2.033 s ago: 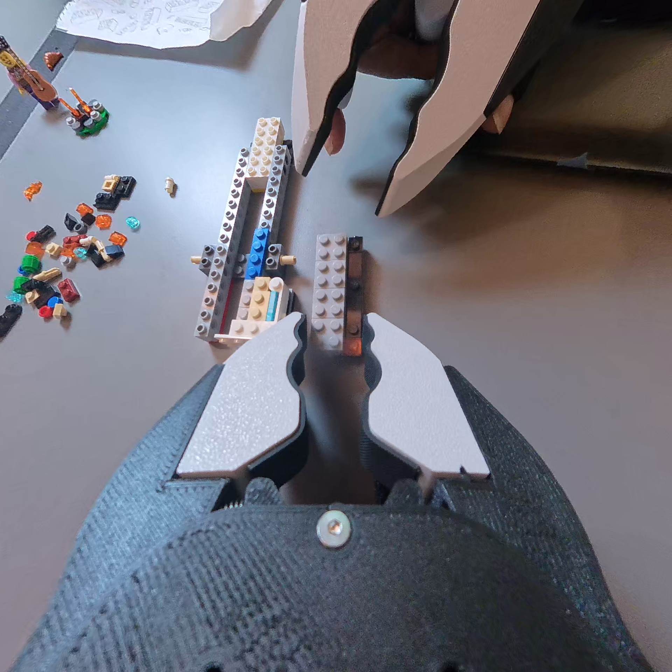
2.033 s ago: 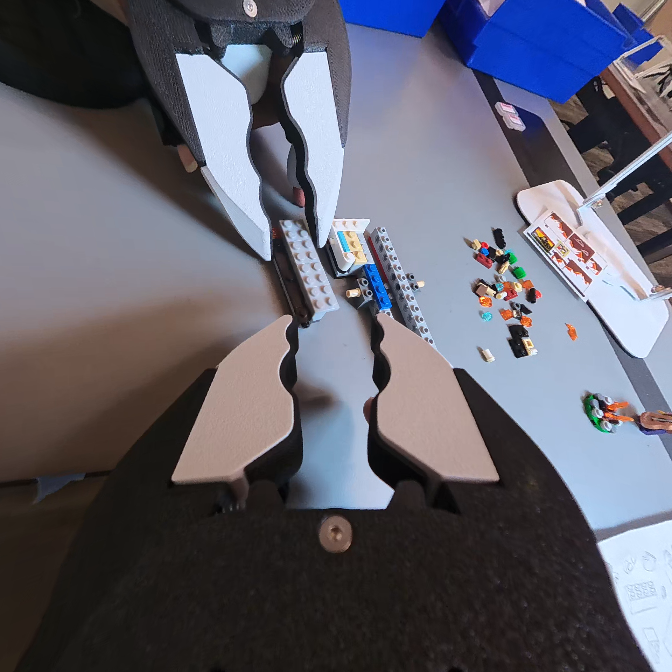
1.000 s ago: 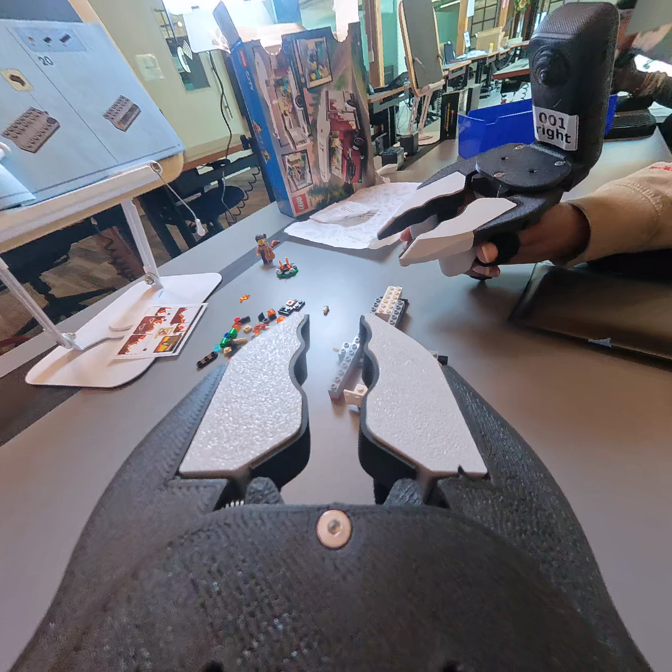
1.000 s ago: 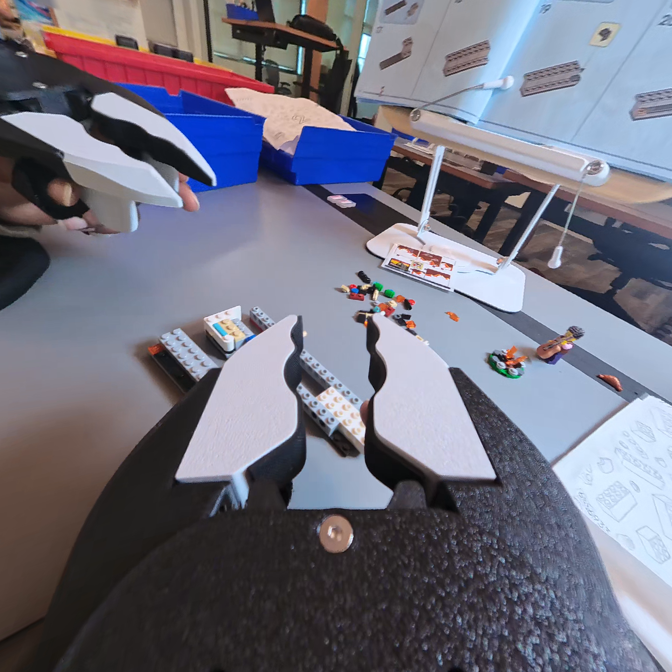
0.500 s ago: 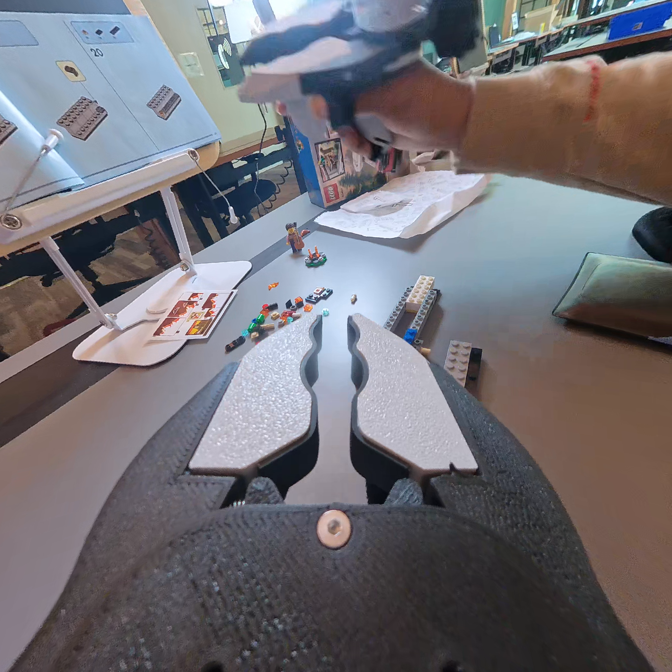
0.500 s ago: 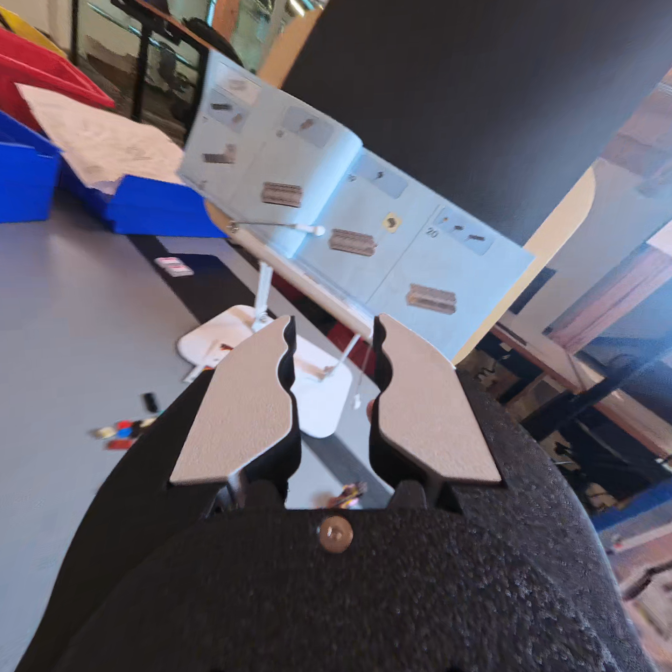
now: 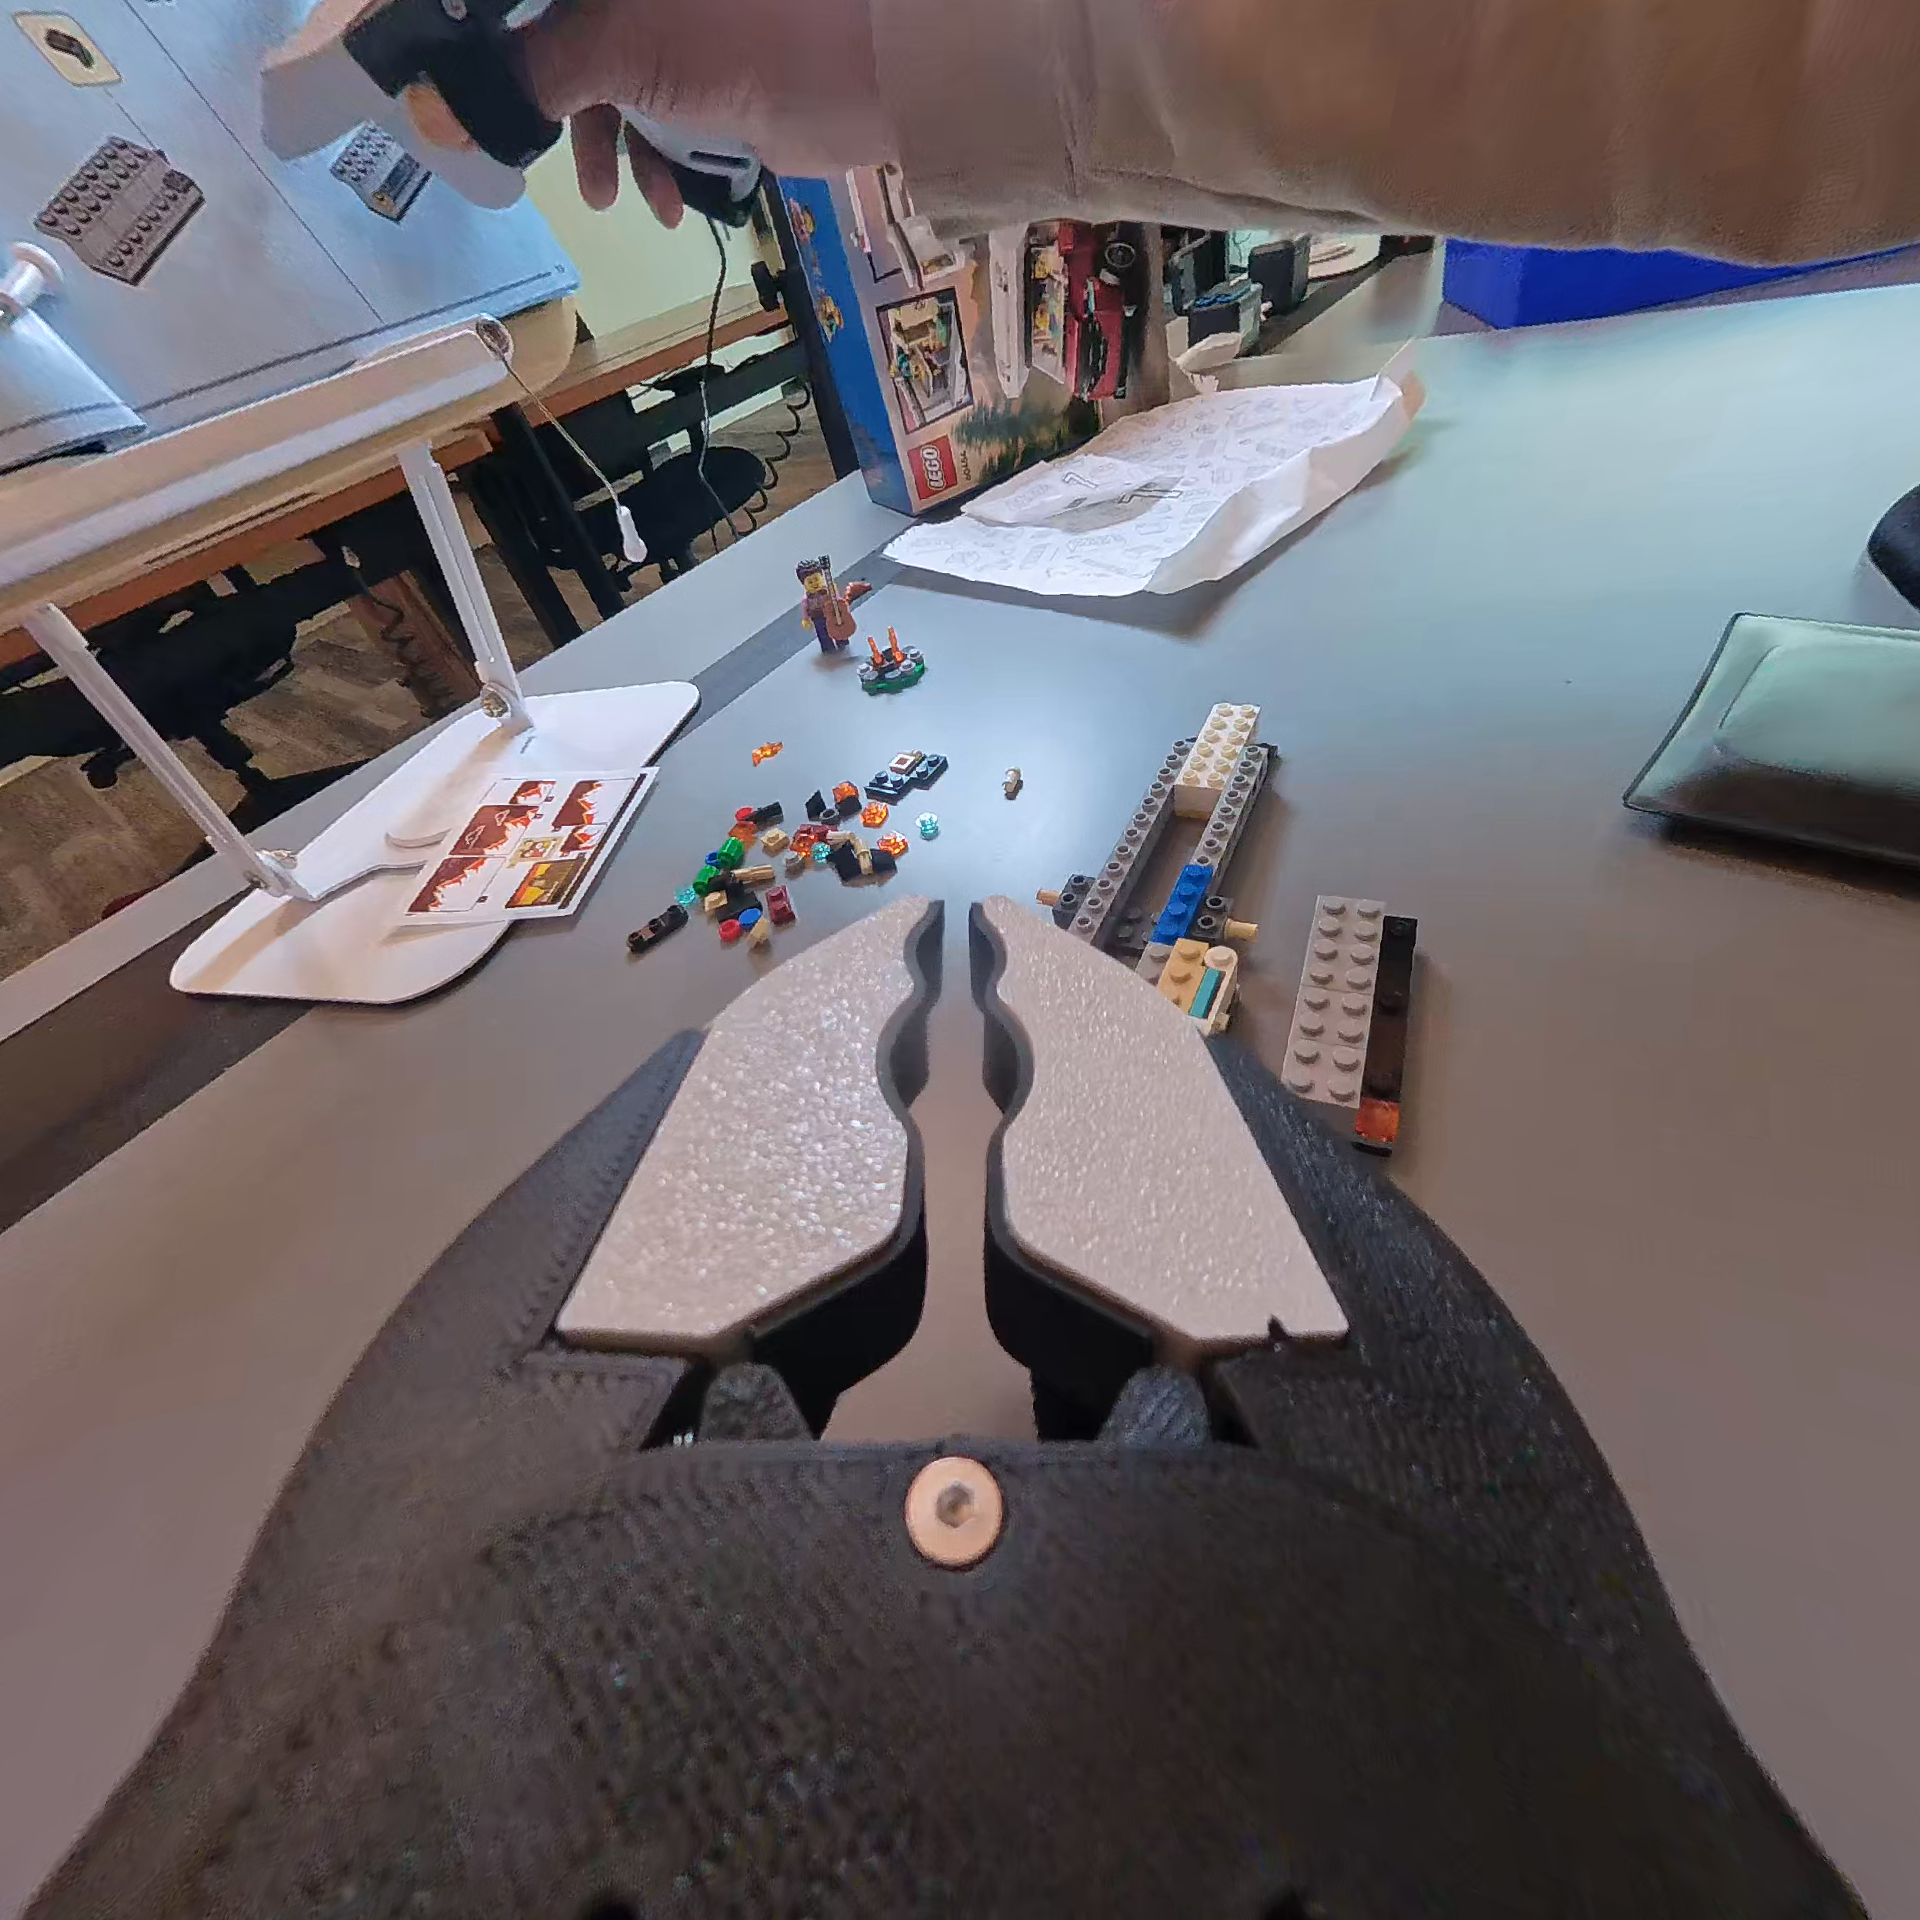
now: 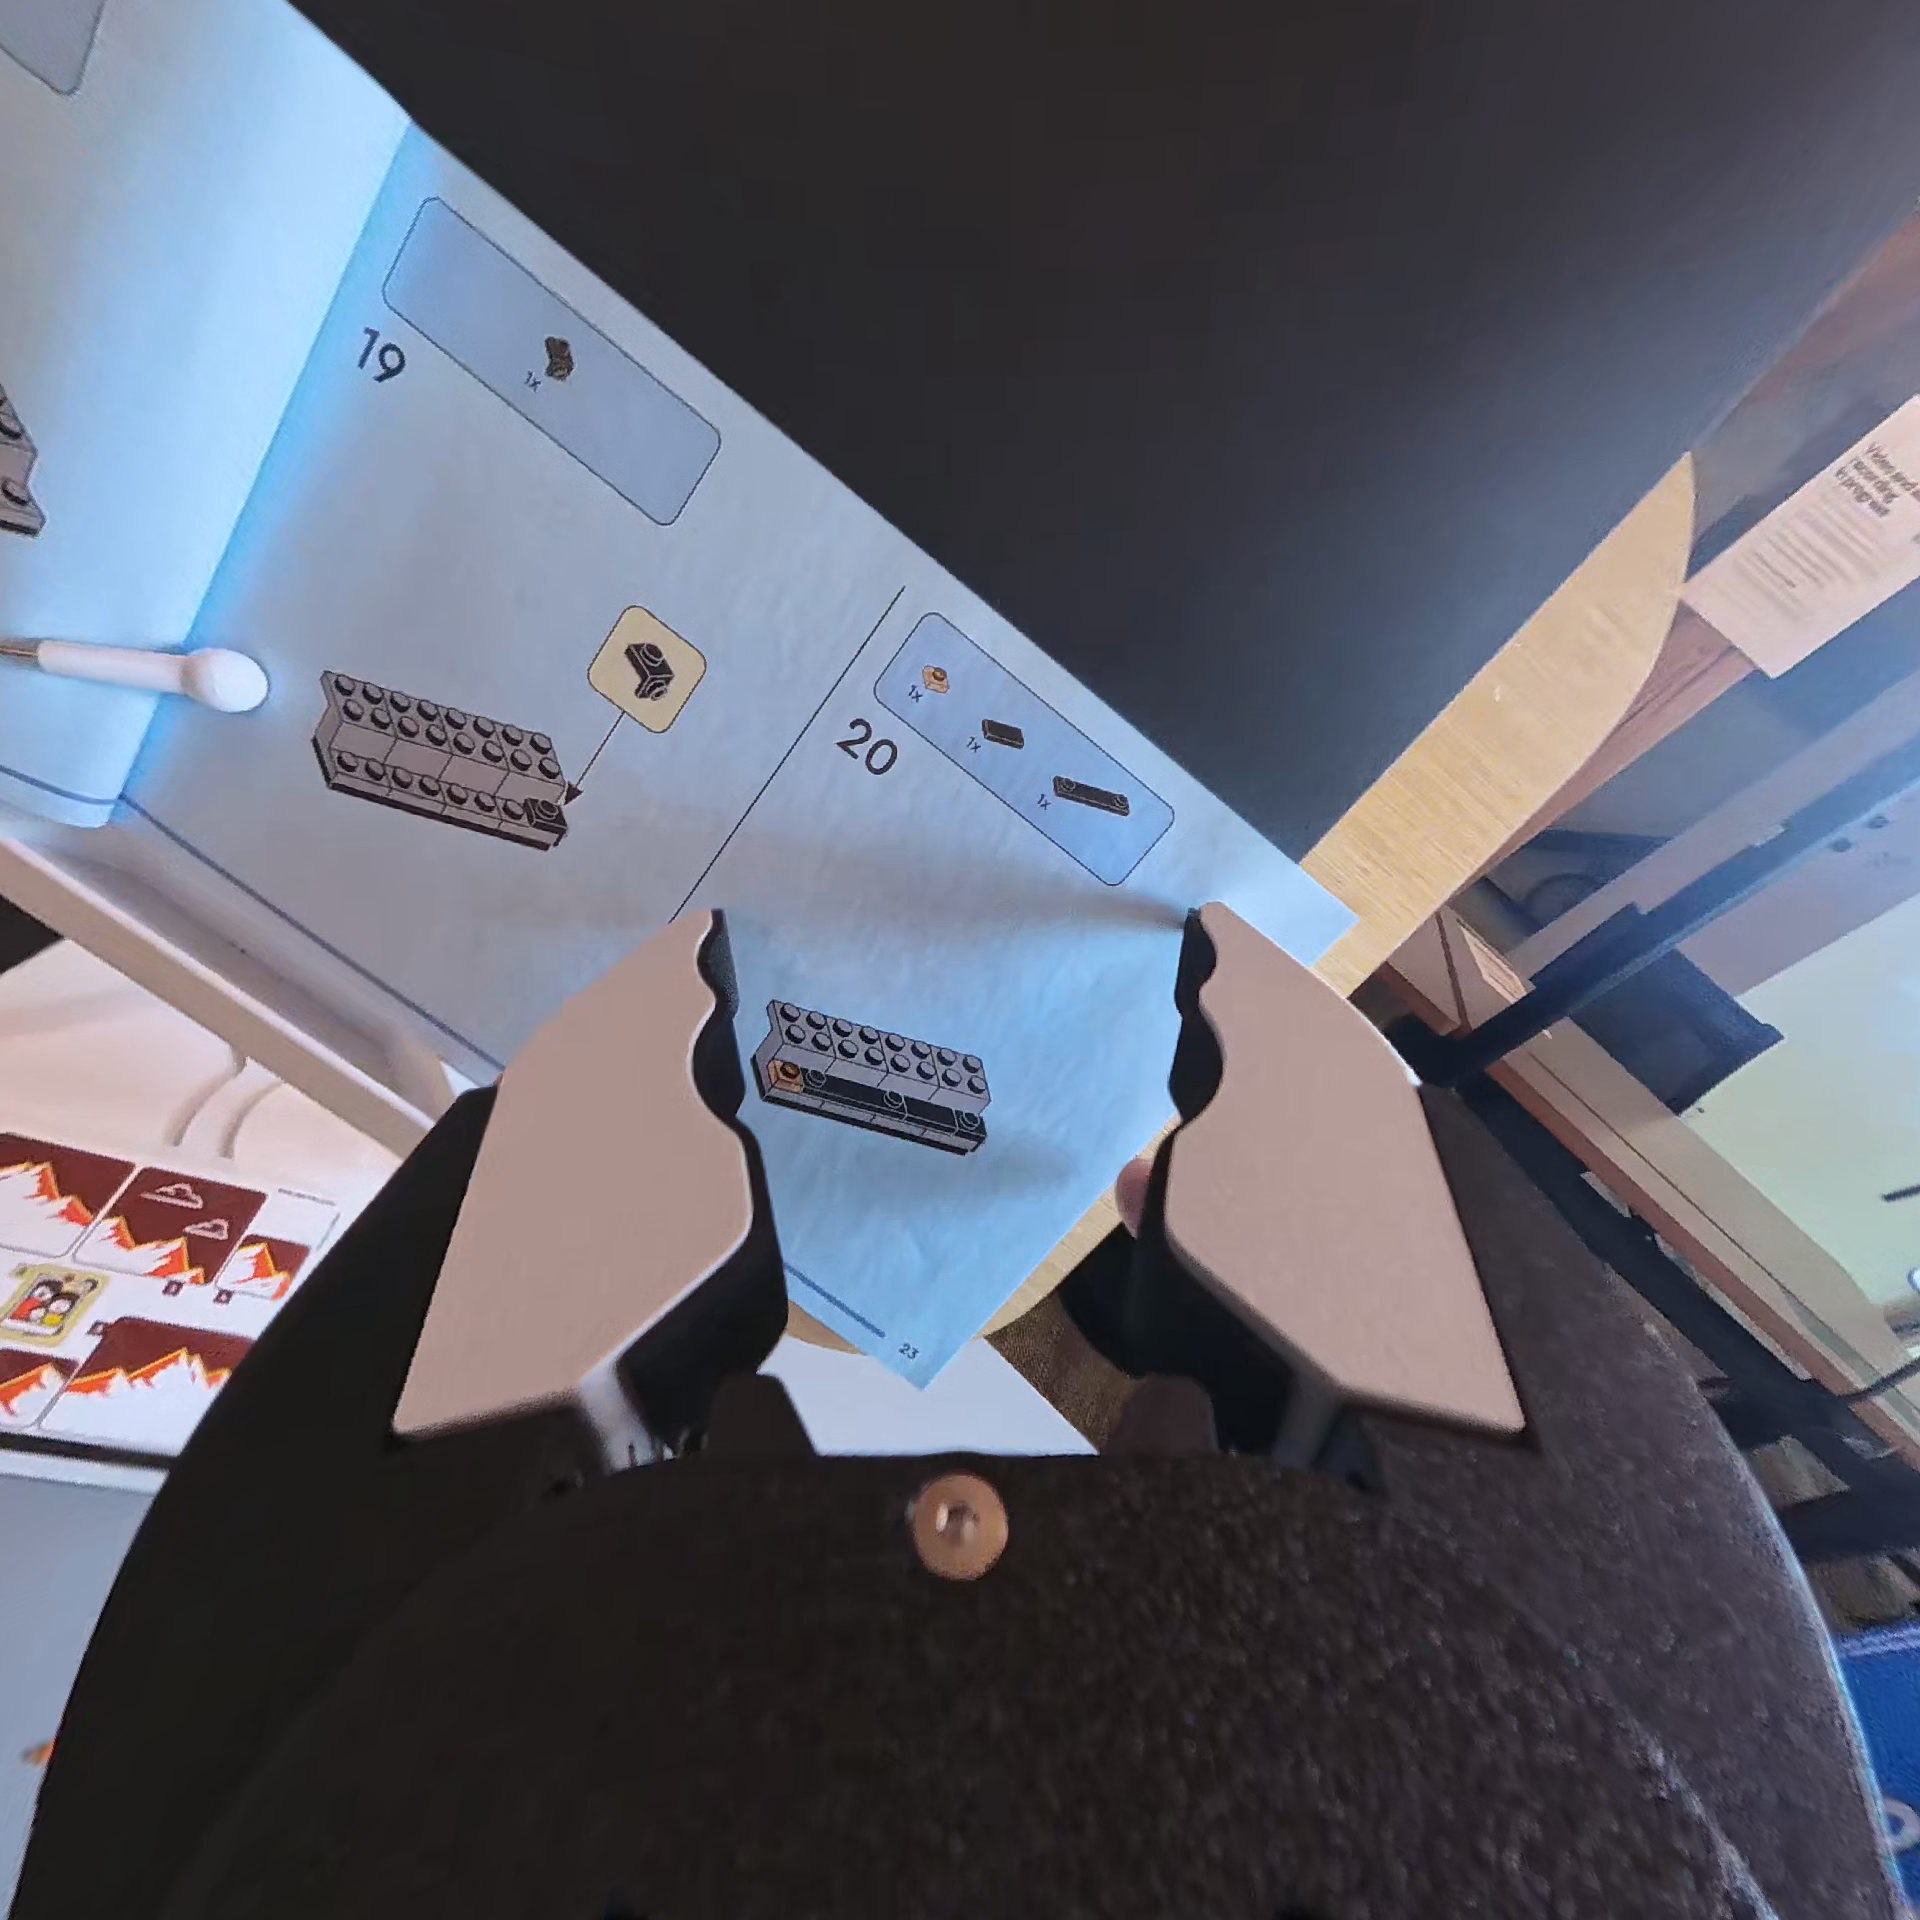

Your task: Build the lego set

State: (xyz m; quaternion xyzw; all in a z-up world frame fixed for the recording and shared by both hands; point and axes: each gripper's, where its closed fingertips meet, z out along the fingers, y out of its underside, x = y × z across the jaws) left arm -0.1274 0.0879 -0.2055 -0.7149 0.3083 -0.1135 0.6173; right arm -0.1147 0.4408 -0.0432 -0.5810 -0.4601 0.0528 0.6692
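My left gripper (image 7: pixel 956 914) is shut and empty, low over the grey table (image 7: pixel 1558 1195). Just beyond it to the right lie a long grey frame build (image 7: pixel 1174 842) and a grey plate with a black piece along its side (image 7: pixel 1340 997). A pile of small coloured pieces (image 7: pixel 800 852) lies ahead to the left. My right gripper (image 8: pixel 956 925) is open wide. It is raised at the lower right corner of the open instruction booklet (image 8: pixel 623 623), and that page corner shows between its fingers. It also shows at the top left of the left wrist view (image 7: pixel 416 135), in a hand.
The booklet rests on a white stand (image 7: pixel 436 831) with a sticker sheet (image 7: pixel 530 847) on its base. A minifigure (image 7: pixel 826 608) and a small campfire build (image 7: pixel 891 665) stand farther back. The set's box (image 7: pixel 956 364), a white paper bag (image 7: pixel 1164 488) and a dark pad (image 7: pixel 1797 748) lie beyond. About 40 cm separates my left fingertips from my right. Between my right fingertips and the small campfire build (image 7: pixel 891 665) there is roughly 25 cm.
My right gripper rose from over the table to the booklet page and opened wide. My left gripper's fingers closed together, and it drew back from the frame build.
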